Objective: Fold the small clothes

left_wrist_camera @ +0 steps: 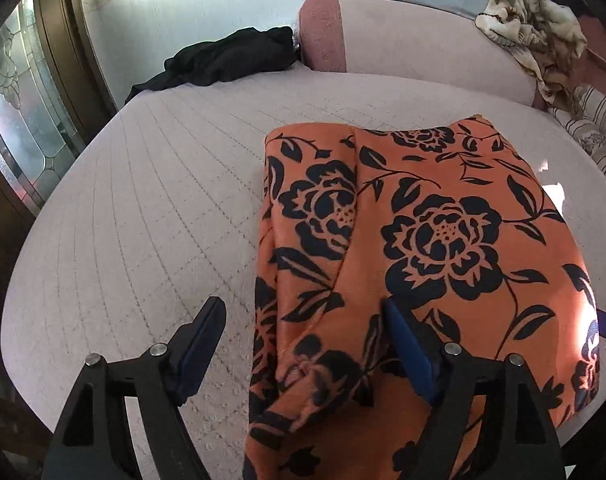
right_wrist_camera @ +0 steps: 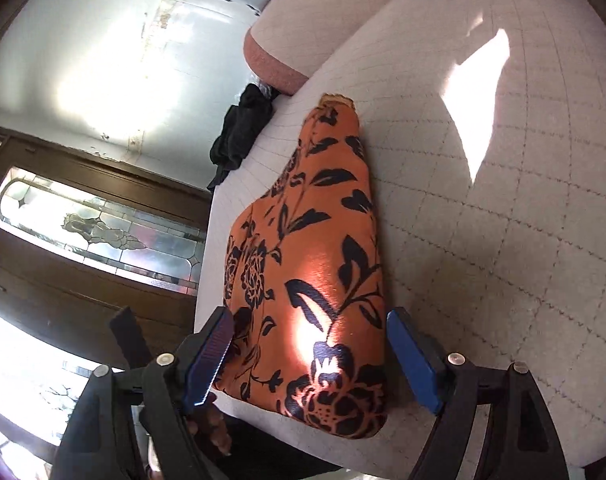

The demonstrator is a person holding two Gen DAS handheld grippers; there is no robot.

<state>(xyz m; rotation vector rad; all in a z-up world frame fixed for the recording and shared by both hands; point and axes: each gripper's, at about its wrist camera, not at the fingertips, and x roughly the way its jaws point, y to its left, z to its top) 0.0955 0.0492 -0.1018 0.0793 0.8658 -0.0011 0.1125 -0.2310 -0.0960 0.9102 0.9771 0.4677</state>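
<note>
Orange floral garment (left_wrist_camera: pixel 423 240) lies folded on the quilted bed (left_wrist_camera: pixel 143 220) — both tools wide (nothing gripped) — black clothing (left_wrist_camera: pixel 231 58) beyond.

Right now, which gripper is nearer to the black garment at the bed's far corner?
Left. The left gripper straddles the orange floral cloth's edge on the black garment's side; the right gripper straddles the opposite side.

Home living room: quilted sofa (left_wrist_camera: pixel 143 208), leaded-glass door (right_wrist_camera: pixel 103 232), strewn clothes (left_wrist_camera: pixel 231 56).

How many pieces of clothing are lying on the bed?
2: an orange flowered garment in front, and a black garment at the far edge. A crumpled beige cloth lies beyond; more may be hidden.
</note>
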